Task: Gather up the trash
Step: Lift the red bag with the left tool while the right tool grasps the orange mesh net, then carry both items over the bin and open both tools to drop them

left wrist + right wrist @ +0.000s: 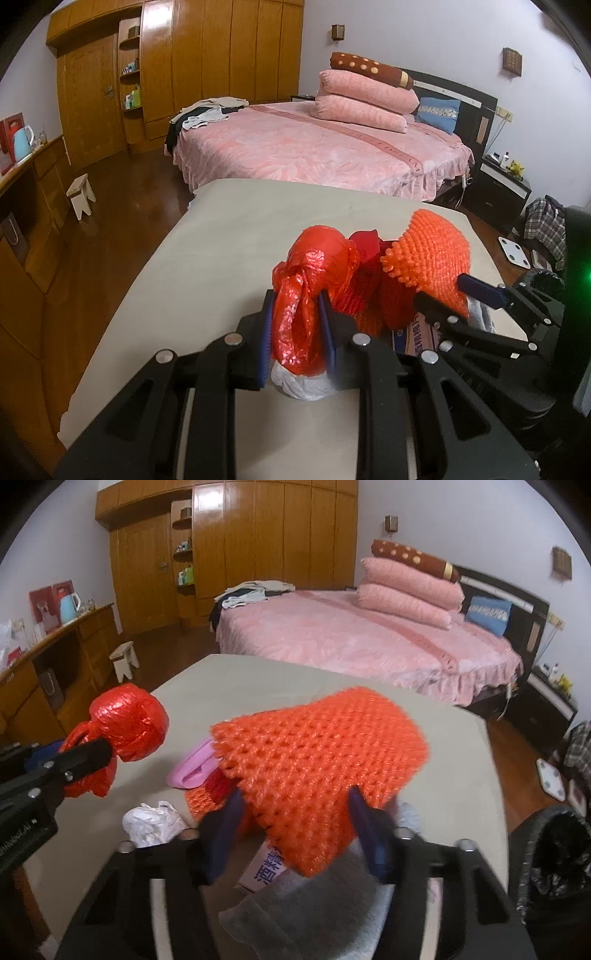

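Note:
My left gripper [295, 325] is shut on a knotted red plastic bag [314, 266] and holds it over the beige table [207, 251]; the bag also shows in the right wrist view [125, 727]. My right gripper [295, 819] is shut on an orange foam net sleeve [321, 760], lifted above the table; the sleeve also shows in the left wrist view [432, 254]. Under them lie a crumpled white paper [155, 823], a pink item [195, 768], more red and orange netting [207, 797], a small printed box [266, 867] and a grey cloth [306, 912].
A black-lined trash bin [554, 867] stands at the table's right side. Beyond the table is a pink bed [306, 147] with stacked pillows. A wooden wardrobe [207, 55] lines the back wall, a small stool [81, 194] and a wooden counter [26, 184] are at left.

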Motion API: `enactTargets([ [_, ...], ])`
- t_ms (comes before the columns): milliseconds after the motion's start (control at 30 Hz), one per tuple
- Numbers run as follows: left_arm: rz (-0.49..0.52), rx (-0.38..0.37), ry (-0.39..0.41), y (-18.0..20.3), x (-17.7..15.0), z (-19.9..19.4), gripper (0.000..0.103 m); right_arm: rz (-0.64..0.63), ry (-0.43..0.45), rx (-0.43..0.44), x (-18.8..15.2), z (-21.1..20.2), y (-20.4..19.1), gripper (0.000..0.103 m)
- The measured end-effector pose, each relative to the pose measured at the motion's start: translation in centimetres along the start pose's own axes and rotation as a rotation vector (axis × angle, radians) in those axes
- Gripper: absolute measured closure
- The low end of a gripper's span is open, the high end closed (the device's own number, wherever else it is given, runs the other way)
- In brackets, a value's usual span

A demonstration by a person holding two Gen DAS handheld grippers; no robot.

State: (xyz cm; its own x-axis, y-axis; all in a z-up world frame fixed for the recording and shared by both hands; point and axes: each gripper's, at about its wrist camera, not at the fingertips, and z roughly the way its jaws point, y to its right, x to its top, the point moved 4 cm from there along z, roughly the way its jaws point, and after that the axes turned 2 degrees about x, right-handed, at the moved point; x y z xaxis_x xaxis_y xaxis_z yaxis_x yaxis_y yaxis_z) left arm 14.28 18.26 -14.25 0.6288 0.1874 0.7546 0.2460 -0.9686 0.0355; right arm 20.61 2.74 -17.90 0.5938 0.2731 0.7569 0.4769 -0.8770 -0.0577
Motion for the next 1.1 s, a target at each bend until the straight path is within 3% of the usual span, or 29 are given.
enactTargets([
  [100, 0.002, 0.0, 0.0, -0.1, 0.1, 0.0, 0.081, 0.004, -0.002, 0.041, 0.1, -0.4, 0.3, 0.086],
  [200, 0.005, -0.006, 0.002, 0.1, 0.3, -0.2, 0.081, 0.015, 0.032, 0.075, 0.6, -2.0, 0.8, 0.09],
  [400, 0.03, -0.028, 0.022, 1.6, 0.8, -1.5, 0.081, 0.042, 0.09, 0.077, 1.4, -5.5, 2.2, 0.091],
  [633, 0.084, -0.083, 0.05, 5.7, 1.6, -2.7, 0.081, 0.086, 0.126, 0.008, 2.0, -9.0, 5.9, 0.091],
  [867, 0.154, -0.176, 0.059, 12.3, 1.7, -3.3, 0.081, 0.146, 0.149, -0.09, 0.8, -12.2, 10.5, 0.091],
  [1100, 0.229, -0.282, 0.048, 19.4, 0.7, -3.2, 0.081, 0.248, 0.145, -0.211, -2.5, -15.4, 17.5, 0.091],
])
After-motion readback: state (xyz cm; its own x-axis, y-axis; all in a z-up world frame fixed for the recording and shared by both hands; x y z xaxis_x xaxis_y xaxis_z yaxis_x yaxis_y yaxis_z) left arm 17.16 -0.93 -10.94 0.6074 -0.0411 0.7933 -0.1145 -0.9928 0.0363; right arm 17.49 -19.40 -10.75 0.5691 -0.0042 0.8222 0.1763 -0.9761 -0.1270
